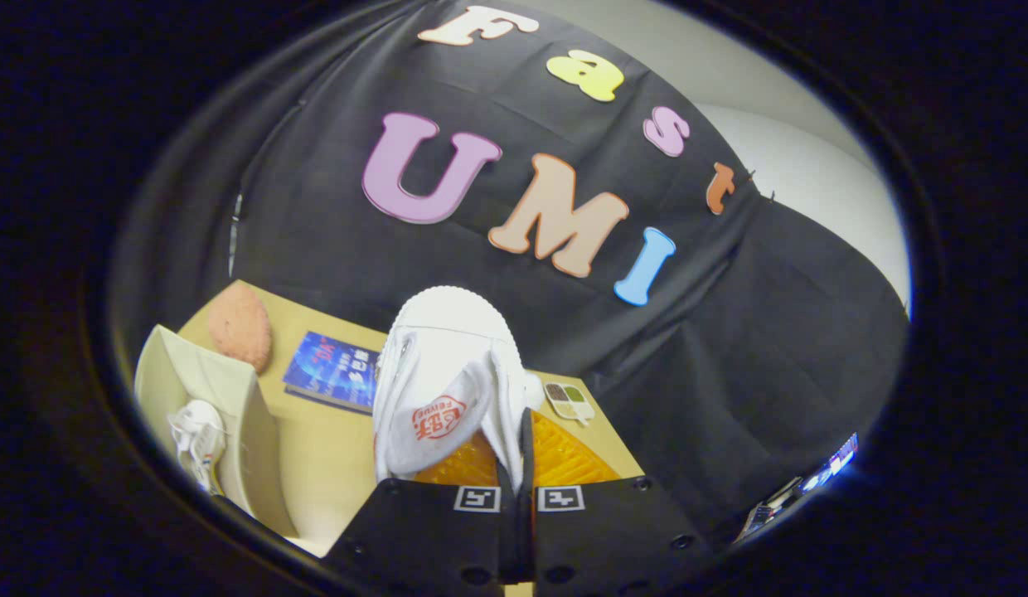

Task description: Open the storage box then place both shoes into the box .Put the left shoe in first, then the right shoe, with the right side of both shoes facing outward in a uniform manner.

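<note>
Gripper [518,489]: fingers pressed close together, pinching the side edge of a white canvas shoe [448,373] with an orange sole and a red logo on its insole. Shoe held up off the light wooden desk [323,464], toe pointing away. Open cream plastic storage box [232,414] sits on the desk beside the fingers; a second white shoe [199,444] lies inside it. Beyond: pink round sponge [240,327], blue book [332,371], small white compartment dish [569,401].
</note>
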### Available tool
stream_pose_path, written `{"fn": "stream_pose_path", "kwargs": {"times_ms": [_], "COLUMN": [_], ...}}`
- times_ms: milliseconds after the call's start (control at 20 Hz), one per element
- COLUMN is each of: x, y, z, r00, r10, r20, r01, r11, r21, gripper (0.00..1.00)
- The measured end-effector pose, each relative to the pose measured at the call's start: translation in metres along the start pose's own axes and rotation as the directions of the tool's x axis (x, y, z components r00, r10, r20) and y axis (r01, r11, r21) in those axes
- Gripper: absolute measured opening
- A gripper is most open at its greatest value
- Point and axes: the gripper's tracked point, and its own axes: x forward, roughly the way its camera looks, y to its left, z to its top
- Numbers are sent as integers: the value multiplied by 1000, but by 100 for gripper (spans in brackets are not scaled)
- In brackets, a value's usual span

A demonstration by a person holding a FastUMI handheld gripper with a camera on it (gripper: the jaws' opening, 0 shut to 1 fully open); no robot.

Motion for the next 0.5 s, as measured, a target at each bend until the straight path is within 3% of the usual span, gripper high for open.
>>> {"fn": "stream_pose_path", "kwargs": {"times_ms": [250,500], "x": [-42,-79], "y": [86,164], "z": [35,24], "r00": [979,936], "r10": [188,349], "r20": [74,46], "r01": [-194,-352], "r11": [978,928], "r21": [80,124], "gripper": [2,2]}}
